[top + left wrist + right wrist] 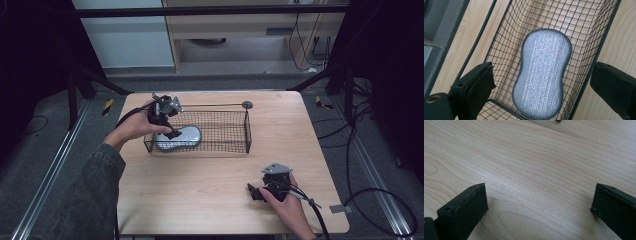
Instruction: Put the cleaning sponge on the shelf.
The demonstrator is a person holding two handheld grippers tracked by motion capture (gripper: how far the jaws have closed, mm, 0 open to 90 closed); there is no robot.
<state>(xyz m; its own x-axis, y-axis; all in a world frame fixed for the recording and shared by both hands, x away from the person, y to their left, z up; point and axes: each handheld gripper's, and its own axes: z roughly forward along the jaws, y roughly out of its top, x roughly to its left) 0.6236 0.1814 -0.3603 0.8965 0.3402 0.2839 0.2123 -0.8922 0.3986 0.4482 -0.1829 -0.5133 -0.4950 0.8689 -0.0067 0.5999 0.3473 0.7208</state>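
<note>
A: High view first — left tool (172, 134) is down over the near-left end of the wire basket (235, 131), w/ the silver scrub pad (178, 137) lying flat on the basket floor right under it.

B: Jaws?

A: Wide apart in the left gripper view, one on each side of the pad (541, 75), neither touching it. Can't tell if they're reaching in for it or have just let it go.

B: Right side?

A: Right tool (256, 192) rests low near the front-right of the surface (200, 190), well apart from the basket. Also spread wide, nothing btwn the jaws, just bare wood (536, 182) ahead.

B: So which step?

A: Looks like the pad-in-basket stage, imo. If it's a pick: drop lower, straddle the pad's narrow waist, then squeeze. Mesh (584, 30) sides are close, so keep the jaws inside the rim and lift straight up.
</note>
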